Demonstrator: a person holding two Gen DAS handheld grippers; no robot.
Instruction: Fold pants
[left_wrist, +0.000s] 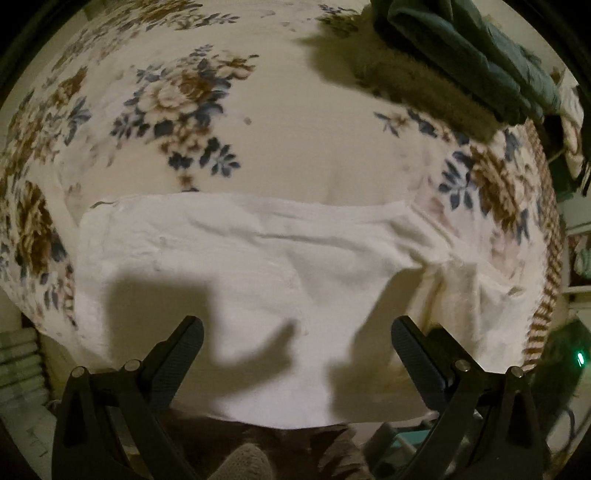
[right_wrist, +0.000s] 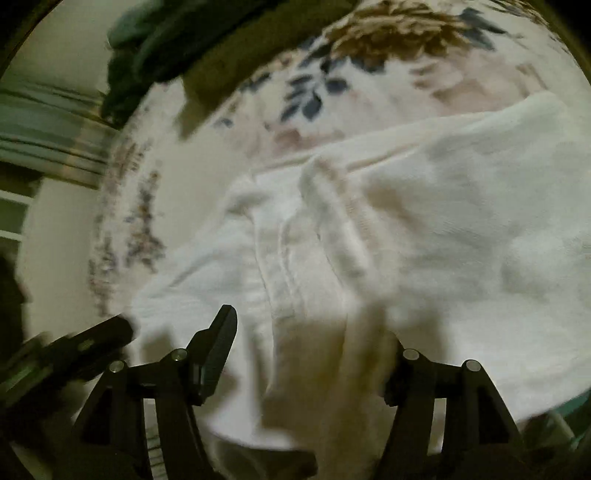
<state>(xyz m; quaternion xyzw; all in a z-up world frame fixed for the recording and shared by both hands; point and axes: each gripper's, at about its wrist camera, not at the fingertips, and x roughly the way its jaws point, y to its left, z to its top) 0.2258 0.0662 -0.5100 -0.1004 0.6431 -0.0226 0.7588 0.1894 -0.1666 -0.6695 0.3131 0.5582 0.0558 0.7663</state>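
The pants (left_wrist: 258, 280) lie crosswise below both my open, empty grippers, left (left_wrist: 297, 332) and right (right_wrist: 314, 332); right is nearer.

Floral blanket (left_wrist: 280, 122), dark green garment (left_wrist: 476, 55)

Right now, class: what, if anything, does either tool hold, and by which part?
Nothing. The left tool and right tool both stand open above the white pants.

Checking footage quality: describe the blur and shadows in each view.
Left wrist view: mostly sharp; hard shadows of the open left gripper fall on the white pants. Right wrist view: motion-smeared throughout, the floral blanket and pants streaked, shadow pooling near the right gripper.
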